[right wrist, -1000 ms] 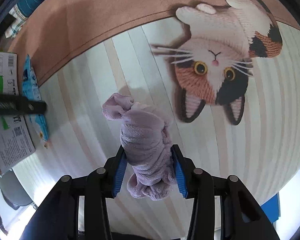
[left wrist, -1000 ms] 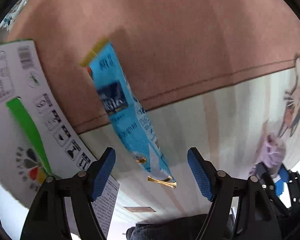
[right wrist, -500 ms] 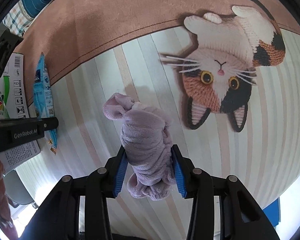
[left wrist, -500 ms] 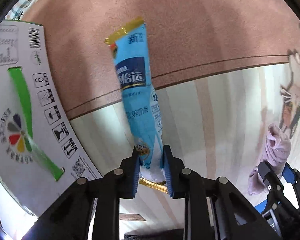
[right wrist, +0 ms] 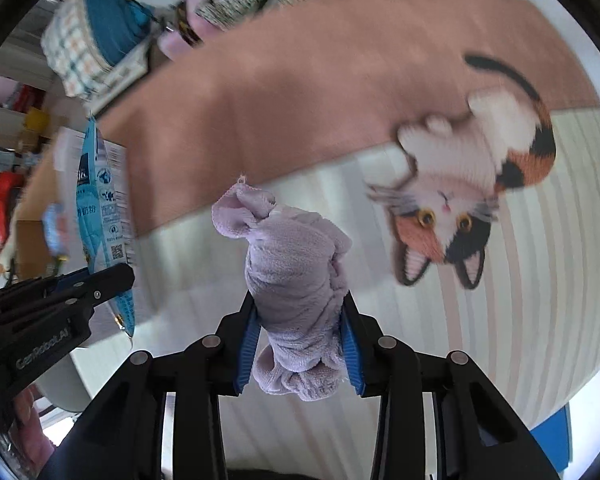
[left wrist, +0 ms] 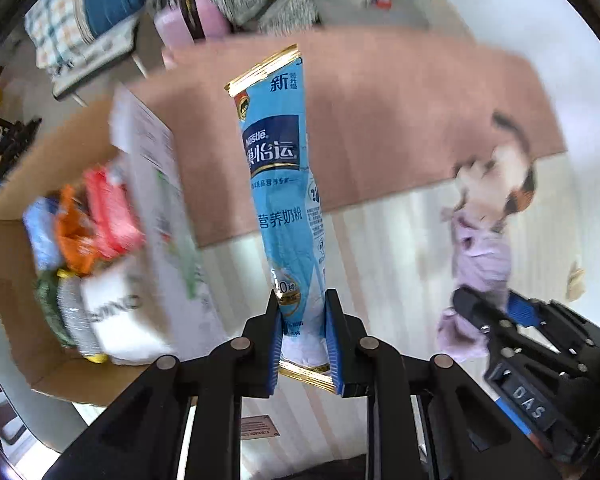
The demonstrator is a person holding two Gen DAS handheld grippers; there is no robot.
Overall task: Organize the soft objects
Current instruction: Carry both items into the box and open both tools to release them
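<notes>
My left gripper point(left wrist: 302, 340) is shut on the lower end of a long blue milk-powder sachet point(left wrist: 284, 200), held upright above the rug. The sachet also shows in the right wrist view point(right wrist: 100, 208). My right gripper point(right wrist: 300, 344) is shut on a bunched lilac towel point(right wrist: 296, 276), lifted above the rug. The towel also shows in the left wrist view point(left wrist: 480, 256). An open cardboard box point(left wrist: 16, 280) stands to the left, with several soft packs inside.
A rug with a pink band point(right wrist: 300, 92), cream stripes and a calico cat picture point(right wrist: 472, 200) covers the floor. Folded checked bedding point(left wrist: 80, 20) and cluttered items lie beyond the rug's far edge. A round grey table edge point(left wrist: 20, 412) sits lower left.
My left gripper closed on the sachet and lifted it off the rug. Both grippers tilted upward, so the box interior and the room behind came into view. The right gripper raised the towel.
</notes>
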